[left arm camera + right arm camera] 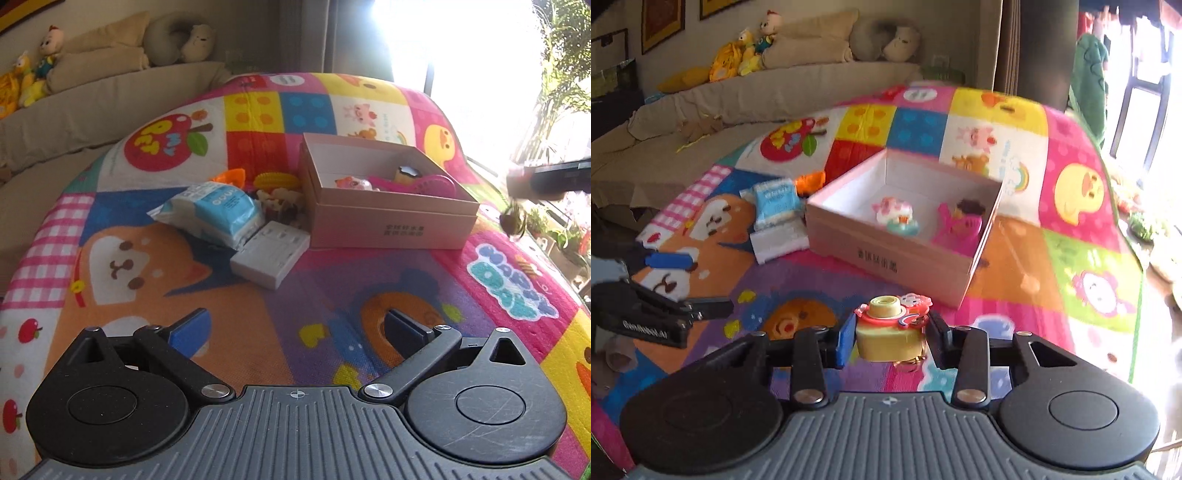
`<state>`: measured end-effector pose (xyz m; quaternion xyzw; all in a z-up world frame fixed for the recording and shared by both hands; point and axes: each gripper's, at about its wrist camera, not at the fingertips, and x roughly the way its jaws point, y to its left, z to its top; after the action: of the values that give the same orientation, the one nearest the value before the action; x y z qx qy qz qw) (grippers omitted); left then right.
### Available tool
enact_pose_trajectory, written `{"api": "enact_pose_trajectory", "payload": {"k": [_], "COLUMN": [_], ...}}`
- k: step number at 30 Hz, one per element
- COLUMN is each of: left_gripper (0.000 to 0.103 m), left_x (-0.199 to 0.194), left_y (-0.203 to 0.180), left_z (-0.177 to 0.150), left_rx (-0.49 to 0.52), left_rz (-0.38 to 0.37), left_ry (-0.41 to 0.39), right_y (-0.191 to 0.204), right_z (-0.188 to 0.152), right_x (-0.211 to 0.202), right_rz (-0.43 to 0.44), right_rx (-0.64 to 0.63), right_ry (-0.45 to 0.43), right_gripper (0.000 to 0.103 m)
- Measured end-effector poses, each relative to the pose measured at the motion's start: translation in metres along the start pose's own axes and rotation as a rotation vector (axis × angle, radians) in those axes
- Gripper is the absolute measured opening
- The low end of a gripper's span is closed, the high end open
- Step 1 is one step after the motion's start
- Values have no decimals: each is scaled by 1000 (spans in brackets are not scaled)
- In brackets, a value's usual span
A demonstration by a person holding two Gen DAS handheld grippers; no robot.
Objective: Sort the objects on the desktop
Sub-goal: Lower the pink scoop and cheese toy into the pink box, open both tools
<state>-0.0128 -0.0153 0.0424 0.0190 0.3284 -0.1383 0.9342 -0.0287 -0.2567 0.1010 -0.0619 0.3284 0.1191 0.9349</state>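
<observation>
A pink open box (pixel 391 221) stands on the colourful play mat (pixel 332 288); it also shows in the right wrist view (pixel 897 258). Inside lie a small cartoon toy (pixel 895 216), a pink comb (pixel 960 229) and a dark-topped item (pixel 408 173). My right gripper (pixel 890 338) is shut on a small yellow toy camera (pixel 888 332) with stickers, held above the mat in front of the box. My left gripper (pixel 295 326) is open and empty, low over the mat in front of the box. The left gripper also shows at the left of the right wrist view (pixel 665 314).
Left of the box lie a blue-white tissue pack (pixel 214 210), a white block (pixel 269 258), a yellow toy (pixel 277 181), an orange toy (pixel 231 175) and a pale toy (pixel 280 201). A beige sofa (pixel 92 99) with plush toys stands behind. A bright window is at right.
</observation>
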Motion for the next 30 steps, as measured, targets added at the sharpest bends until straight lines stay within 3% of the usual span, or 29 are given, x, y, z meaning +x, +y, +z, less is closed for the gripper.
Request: {"api": "enact_pose_trajectory", "payload": {"k": [5,9,11,15,17,19,23,26,30], "left_gripper": [102,103,103,103,103,103,103,103,103], "left_x": [-5,-7,-8,-2,3,5,2,-3,0], "left_y": [14,25,33,53,62,73,86,88,76], "left_z": [4,1,-2,-9,-9,-9,-7,-5,3], "left_rx": [-35,-44,-54,-89,-113,-145,-184,-164,-64], "left_rz": [13,43,62,111,136,154,182,182,110], "left_ry": [-24,-19,-14,10,20,20,4,-26,-71], "right_y": [-2,-2,-6,3,20,42,98,127,129], "right_z": [78,116,124,111,96,78,42,28,19], "right_x": [-22,19,44,68,68,69,94,121,129], "right_rz": [-49,-99,-106,-56,20,93,192,201,150], "right_rx": [-63,-84,-72,-26,-46,-77,-160,-161,-193], "right_ry": [-185,-216,-198,-155,-147,-132,-49,7,-9], "right_gripper": [40,42,49,50,57,71,72,72,73]}}
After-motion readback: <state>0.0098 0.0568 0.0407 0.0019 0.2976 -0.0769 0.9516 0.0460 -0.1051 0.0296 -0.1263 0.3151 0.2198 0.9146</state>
